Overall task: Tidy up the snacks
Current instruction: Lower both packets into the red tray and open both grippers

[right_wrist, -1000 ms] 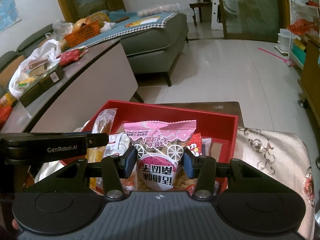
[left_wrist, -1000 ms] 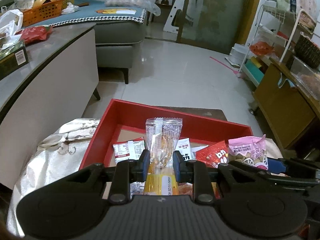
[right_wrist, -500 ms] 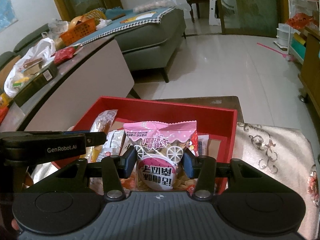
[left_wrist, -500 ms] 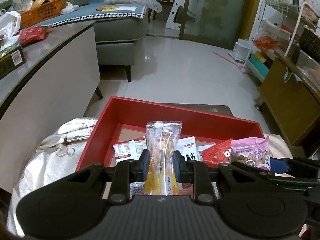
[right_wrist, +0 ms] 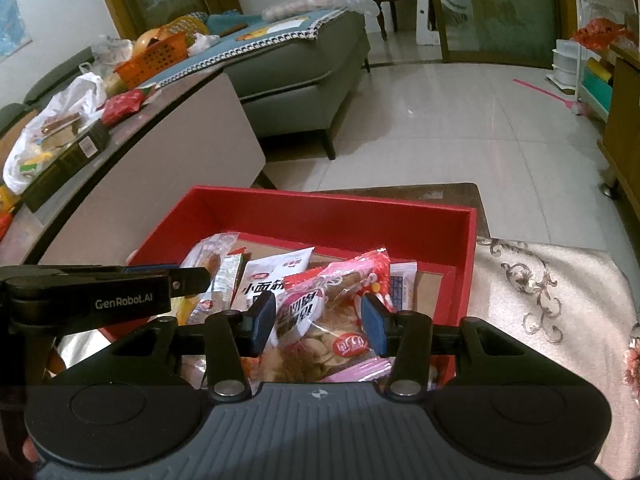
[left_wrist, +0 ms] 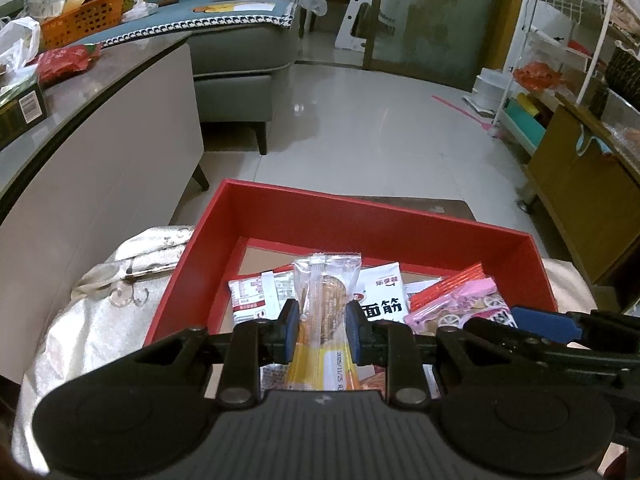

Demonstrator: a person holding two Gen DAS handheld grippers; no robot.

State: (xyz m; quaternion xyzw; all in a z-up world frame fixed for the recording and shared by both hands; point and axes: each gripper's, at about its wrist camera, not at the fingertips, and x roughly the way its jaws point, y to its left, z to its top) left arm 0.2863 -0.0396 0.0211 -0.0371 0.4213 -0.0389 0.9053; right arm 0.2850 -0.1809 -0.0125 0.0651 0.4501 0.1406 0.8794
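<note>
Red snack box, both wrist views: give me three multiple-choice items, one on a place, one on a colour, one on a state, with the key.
1. Where does the open red cardboard box stand?
A. on the pale embroidered cloth
B. on the grey sofa
C. on the tiled floor

2. What colour is the wrapper of the snack bag held by the right tongs?
A. green
B. pink
C. black

3. How are the left tongs?
A. wide open, empty
B. shut on the clear-and-yellow snack packet
C. shut on the box wall

Key: A, the pale embroidered cloth spreads beside and under the box; B, the pink snack bag sits between the pads; B, the pads press the clear-and-yellow snack packet.
</note>
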